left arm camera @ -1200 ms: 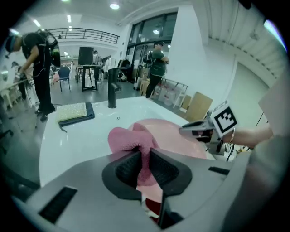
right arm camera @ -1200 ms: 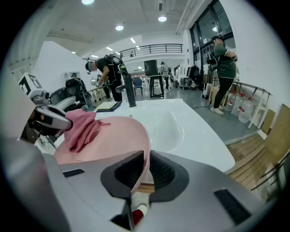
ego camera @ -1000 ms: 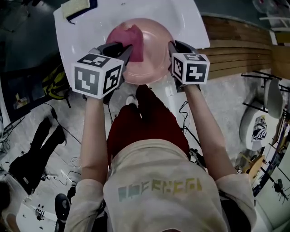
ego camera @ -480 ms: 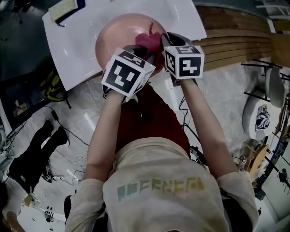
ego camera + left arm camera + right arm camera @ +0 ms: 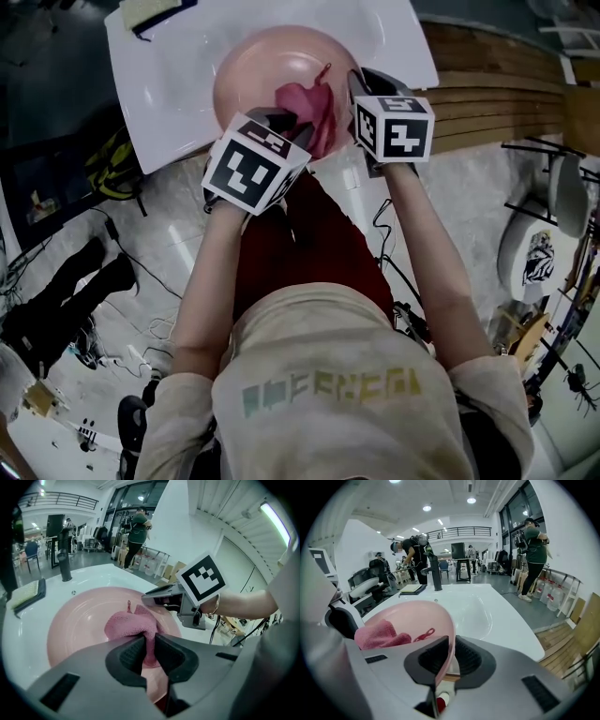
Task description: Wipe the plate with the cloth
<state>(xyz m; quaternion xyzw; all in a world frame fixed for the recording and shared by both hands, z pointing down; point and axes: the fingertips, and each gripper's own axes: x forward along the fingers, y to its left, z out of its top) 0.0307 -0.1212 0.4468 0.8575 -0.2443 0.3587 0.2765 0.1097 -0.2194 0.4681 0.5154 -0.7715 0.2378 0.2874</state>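
- Pinching a fold of pink cloth (image 5: 131,625) w/ left gripper (image 5: 149,652), closed down to cloth thickness; rest of cloth bunched just ahead, lying on the plate (image 5: 77,625) inner face.
- Clamping plate's thin rim w/ right gripper (image 5: 449,660), shut tight on the edge, over white sink (image 5: 178,80).
- Leaving bare plate ahead-left of left gripper; right gripper close by on its right.
- Keeping sponge (image 5: 26,595) & tap (image 5: 63,559) beyond plate's far rim, well apart.
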